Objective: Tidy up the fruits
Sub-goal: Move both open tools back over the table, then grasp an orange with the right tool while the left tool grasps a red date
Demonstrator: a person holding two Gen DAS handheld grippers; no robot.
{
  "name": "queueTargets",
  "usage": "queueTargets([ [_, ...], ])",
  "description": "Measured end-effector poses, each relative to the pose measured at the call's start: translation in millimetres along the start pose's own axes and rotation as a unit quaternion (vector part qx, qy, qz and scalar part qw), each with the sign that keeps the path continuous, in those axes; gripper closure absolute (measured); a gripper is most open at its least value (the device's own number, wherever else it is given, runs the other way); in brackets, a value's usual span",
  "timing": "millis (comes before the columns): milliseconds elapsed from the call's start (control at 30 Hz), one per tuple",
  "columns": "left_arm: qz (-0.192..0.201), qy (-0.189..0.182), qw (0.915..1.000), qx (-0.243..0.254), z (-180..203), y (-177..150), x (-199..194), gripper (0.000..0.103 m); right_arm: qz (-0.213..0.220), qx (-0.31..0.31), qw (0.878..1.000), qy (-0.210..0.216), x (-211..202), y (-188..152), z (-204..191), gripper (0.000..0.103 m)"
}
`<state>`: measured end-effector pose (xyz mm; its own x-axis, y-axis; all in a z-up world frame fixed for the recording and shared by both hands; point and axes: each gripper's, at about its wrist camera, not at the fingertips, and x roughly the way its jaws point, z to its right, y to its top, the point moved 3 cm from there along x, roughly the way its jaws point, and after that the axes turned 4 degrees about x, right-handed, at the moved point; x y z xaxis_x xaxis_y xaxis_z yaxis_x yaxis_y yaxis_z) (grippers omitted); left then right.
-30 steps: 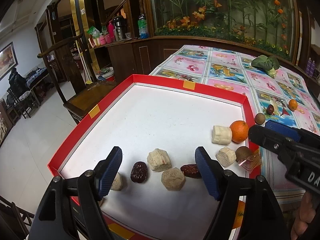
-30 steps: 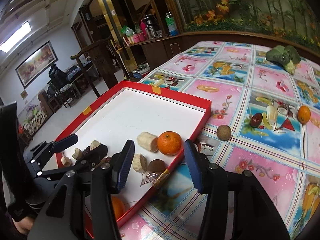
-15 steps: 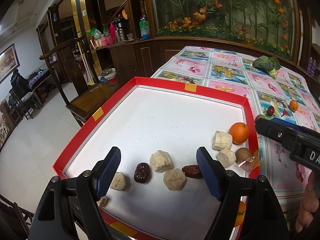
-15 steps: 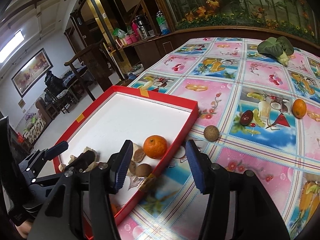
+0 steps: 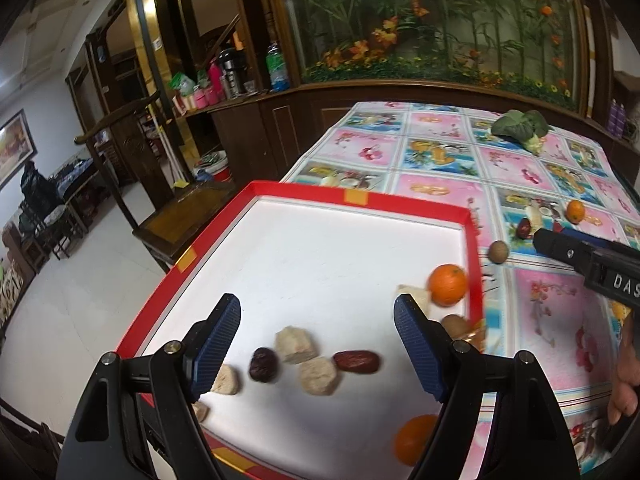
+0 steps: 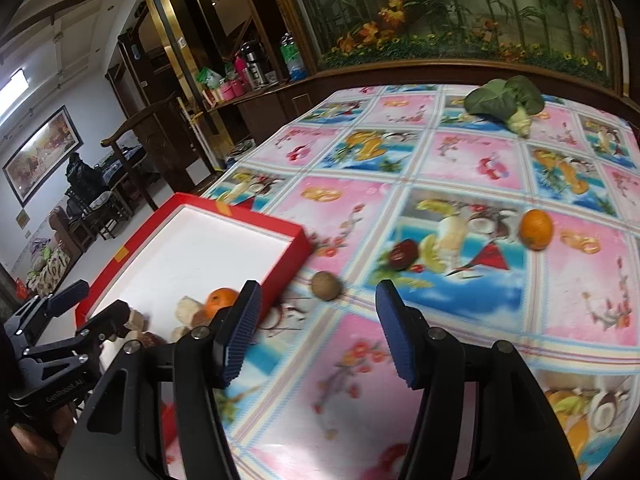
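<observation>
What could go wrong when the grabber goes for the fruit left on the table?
1. The round brown fruit sits loose on the slick tablecloth; a nudge from the open right gripper could roll it away.
2. It lies close to the red tray, so one jaw might bump the wall.
3. The orange could roll too.

A home's dining room — a table [image 6: 460, 168] under fruit-print oilcloth. Behind the table stands a dark wooden cabinet [image 5: 256, 120]; left of it a carved chair [image 5: 132, 152] and a framed painting [image 6: 42, 152].
</observation>
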<state>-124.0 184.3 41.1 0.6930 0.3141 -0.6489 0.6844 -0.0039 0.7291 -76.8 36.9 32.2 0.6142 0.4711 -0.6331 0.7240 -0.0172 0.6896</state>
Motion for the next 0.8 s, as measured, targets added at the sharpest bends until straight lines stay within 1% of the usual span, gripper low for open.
queueTargets([
  [133, 0.006, -0.008, 0.9998, 0.019, 17, 7, -5, 0.023, 0.018, 0.008, 1.0, -0.023, -15, 9, 34, 0.042],
  [200, 0.008, -0.012, 0.9994, 0.031, 27, 9, -7, 0.023, 0.027, 0.017, 0.999, -0.04, -22, 14, 58, 0.042],
  [300, 0.009, -0.02, 0.9985, 0.051, 44, 12, -9, 0.023, 0.032, 0.03, 0.997, -0.063, -30, 18, 89, 0.042],
  [367, 0.008, -0.027, 0.9976, 0.063, 57, 12, -10, 0.023, 0.029, 0.034, 0.996, -0.075, -32, 20, 106, 0.042],
  [500, 0.007, -0.044, 0.9949, 0.09, 82, 12, -10, 0.023, 0.026, 0.034, 0.994, -0.1, -32, 23, 127, 0.042],
  [633, 0.004, -0.072, 0.9915, 0.108, 102, 9, -14, 0.023, 0.025, 0.032, 0.992, -0.121, -26, 24, 137, 0.042],
  [733, 0.004, -0.078, 0.9899, 0.118, 111, 10, -14, 0.023, 0.021, 0.017, 0.99, -0.138, -14, 28, 139, 0.042],
  [800, 0.006, -0.079, 0.9893, 0.122, 114, 13, -13, 0.023, 0.015, 0.024, 0.99, -0.137, -7, 32, 141, 0.042],
])
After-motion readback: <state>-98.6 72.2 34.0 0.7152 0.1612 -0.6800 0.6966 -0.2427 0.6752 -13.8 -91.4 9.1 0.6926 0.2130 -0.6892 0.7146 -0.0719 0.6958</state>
